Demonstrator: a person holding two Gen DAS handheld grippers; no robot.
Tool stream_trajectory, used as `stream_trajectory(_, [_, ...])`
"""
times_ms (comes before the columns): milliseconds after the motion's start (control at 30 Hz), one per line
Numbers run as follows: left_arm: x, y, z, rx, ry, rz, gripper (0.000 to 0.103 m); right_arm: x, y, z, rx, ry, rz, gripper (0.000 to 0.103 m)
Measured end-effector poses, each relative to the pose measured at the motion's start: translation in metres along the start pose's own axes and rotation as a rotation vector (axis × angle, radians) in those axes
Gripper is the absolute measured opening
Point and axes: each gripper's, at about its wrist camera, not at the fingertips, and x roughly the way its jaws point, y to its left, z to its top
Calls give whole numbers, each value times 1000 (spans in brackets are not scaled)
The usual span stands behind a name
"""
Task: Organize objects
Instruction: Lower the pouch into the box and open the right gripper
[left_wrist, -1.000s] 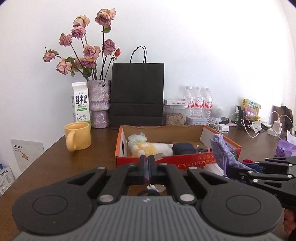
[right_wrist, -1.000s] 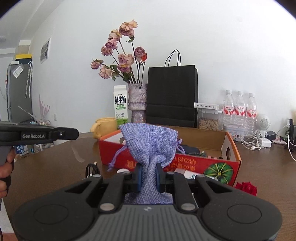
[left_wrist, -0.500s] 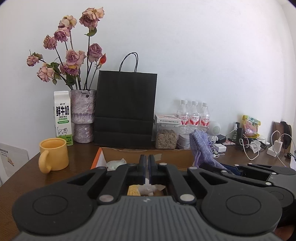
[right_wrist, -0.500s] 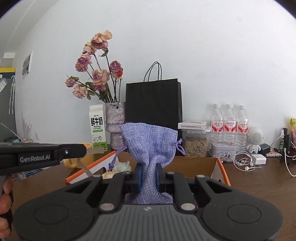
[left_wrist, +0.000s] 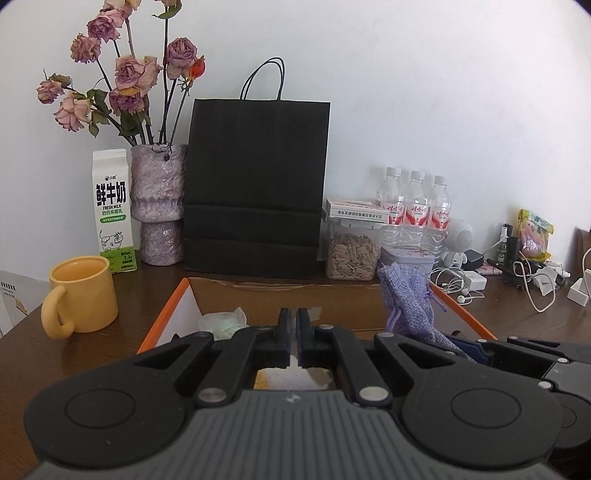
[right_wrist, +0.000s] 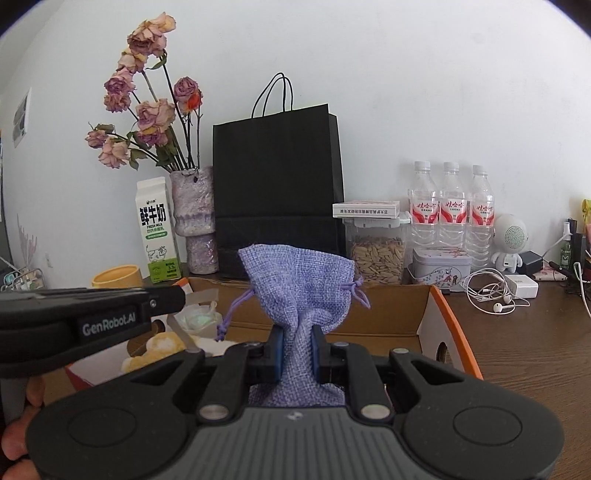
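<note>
The cardboard box (right_wrist: 436, 321) lies open-topped on the brown worktop (right_wrist: 524, 354), its orange-edged rim running along the left and right sides. Behind its far wall, a black paper bag (right_wrist: 277, 184), a seed jar (right_wrist: 376, 254), a tin (right_wrist: 441, 266) and three water bottles (right_wrist: 452, 218) line the white wall. A yellow mug (left_wrist: 79, 295) and a milk carton (left_wrist: 114, 210) stand left of the box; earphones (right_wrist: 491, 291) lie on open worktop to its right.

The right tongs (right_wrist: 297, 352) are clamped on the waist of a purple drawstring pouch (right_wrist: 295, 284), which stands upright above the box interior, clear of the rim. The left tongs (left_wrist: 293, 341) are fully closed and hold nothing; they point over the box beside the right tongs, tilted slightly downward. A hand (right_wrist: 16, 435) grips the left tool's handle. A wrapped item (left_wrist: 221, 323) and a yellow object lie inside the box.
</note>
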Motion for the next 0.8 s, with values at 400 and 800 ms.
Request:
stream_trajectory(400, [-13,8,-8,-11,-56,80,103,-13,-1,-8,-16,-17,-58,103])
stream_trajectory(800, [-38,17,-17,-47,-123,44,103,-31,3,-16,-44,-35,-83,103])
